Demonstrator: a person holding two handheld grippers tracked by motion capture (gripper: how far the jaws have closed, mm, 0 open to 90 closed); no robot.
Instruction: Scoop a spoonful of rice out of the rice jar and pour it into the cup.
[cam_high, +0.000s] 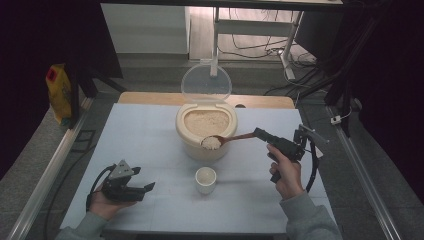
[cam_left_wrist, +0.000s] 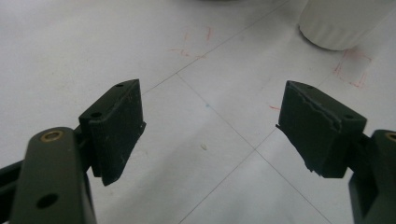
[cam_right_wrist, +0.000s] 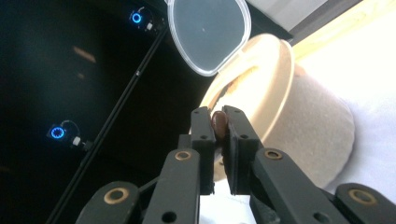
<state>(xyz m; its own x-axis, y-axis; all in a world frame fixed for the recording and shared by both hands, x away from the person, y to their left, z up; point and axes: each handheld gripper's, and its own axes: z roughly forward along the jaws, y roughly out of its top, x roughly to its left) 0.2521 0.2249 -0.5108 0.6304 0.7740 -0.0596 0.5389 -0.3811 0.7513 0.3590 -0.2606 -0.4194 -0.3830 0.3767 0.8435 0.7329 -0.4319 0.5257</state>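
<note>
Forearms and sleeves: nearest the high view's camera, two grey sleeves come in at the bottom edge, one on each side.
Table (cam_high: 150, 150): a white top with thin seam lines and faint red marks; a wooden edge shows behind the bucket.
Surroundings: dark frame posts on both sides, a yellow bag (cam_high: 59, 92) hanging off the table to the left, and cables on the floor behind.
Rice bucket (cam_high: 206, 134): a cream tub at the table's middle, well filled with pale rice; in the right gripper view its wall rises just behind the jaws.
Lid (cam_high: 206, 82): clear plastic, hinged at the bucket's far rim and standing upright, open.
Right gripper (cam_high: 261, 133): held up at the right of the bucket, its jaws clamped tight on the end of the spoon's handle; in the right gripper view the brown handle tip sits pinched between the two pads.
Left gripper (cam_high: 149, 187): resting low on the table at the left, well apart from the bucket, jaws spread wide with nothing between them.
Cup (cam_high: 205, 179): a small white ribbed cup, just in front of the bucket, between the two grippers; it seems to hold a little rice.
Spoon (cam_high: 235, 138): brown wood, reaching from the right gripper across the bucket's near rim, bowl heaped with rice and raised above the rim, roughly over the space behind the cup.
Stray grain (cam_left_wrist: 203, 146): one rice grain on the table between the left jaws.
</note>
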